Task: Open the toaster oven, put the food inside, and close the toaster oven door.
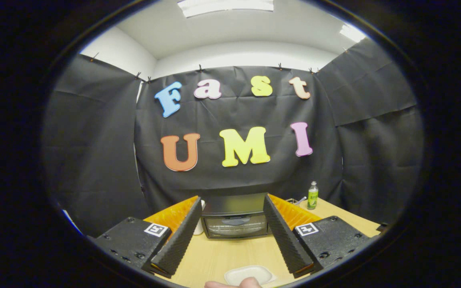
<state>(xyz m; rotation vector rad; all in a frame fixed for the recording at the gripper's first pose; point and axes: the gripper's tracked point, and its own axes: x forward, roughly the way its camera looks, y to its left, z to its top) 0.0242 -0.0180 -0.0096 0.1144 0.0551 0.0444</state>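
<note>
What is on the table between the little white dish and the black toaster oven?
Nothing: the gripper view shows bare light wooden table between the small white dish and the black toaster oven. The open gripper holds its fingers on either side.

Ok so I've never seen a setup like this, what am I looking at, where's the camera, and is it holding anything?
The camera rides on a hand-held gripper and looks forward along its two fingers, the ridged wedges low in the picture. The jaws stand open and hold nothing. Beyond them, on a wooden table, sits a toaster oven with its door closed. A small white tray lies on the table near the camera, with part of a person's finger at its near edge. A white object stands beside the oven, and a small green bottle stands further back on the other side. Black cloth walls the booth.
</note>
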